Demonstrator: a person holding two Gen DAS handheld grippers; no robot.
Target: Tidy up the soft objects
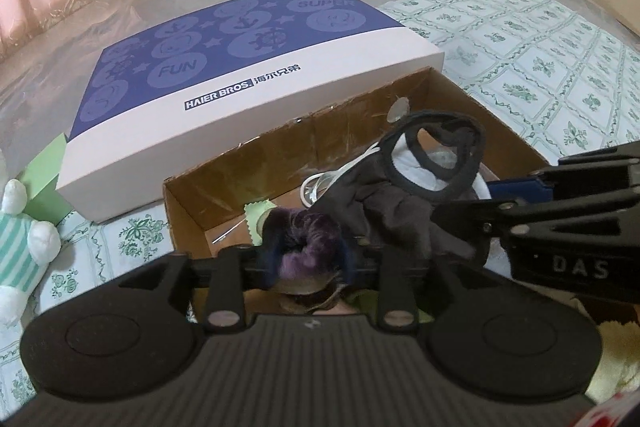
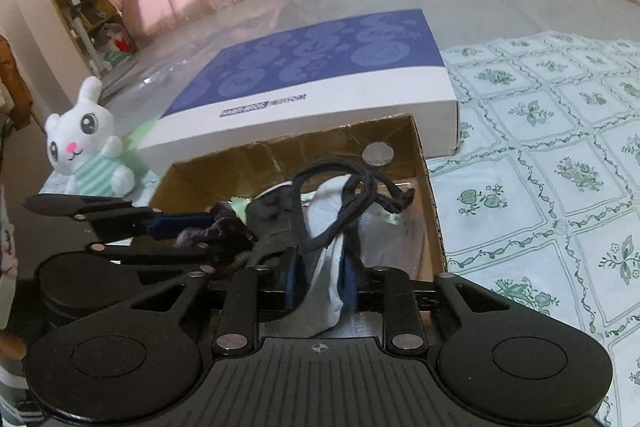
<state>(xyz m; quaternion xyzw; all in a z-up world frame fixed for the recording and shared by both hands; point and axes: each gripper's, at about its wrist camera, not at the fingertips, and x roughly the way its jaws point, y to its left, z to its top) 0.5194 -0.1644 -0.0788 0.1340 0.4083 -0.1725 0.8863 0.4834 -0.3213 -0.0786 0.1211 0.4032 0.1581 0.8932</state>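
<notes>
the left claw (image 1: pixel 308 259) was squeezed on a fuzzy purple scrunchie (image 1: pixel 310 241) over the open cardboard box (image 1: pixel 452 99). just beside it, the right claw (image 2: pixel 320 277) pinched a dark and white cloth bundle (image 2: pixel 332 227) above the same box.

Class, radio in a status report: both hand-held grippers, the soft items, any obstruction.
Left hand-held gripper shut on purple scrunchie. Right hand-held gripper shut on white cloth, black straps draped over it. Both over cardboard box. Nothing blocking.
</notes>
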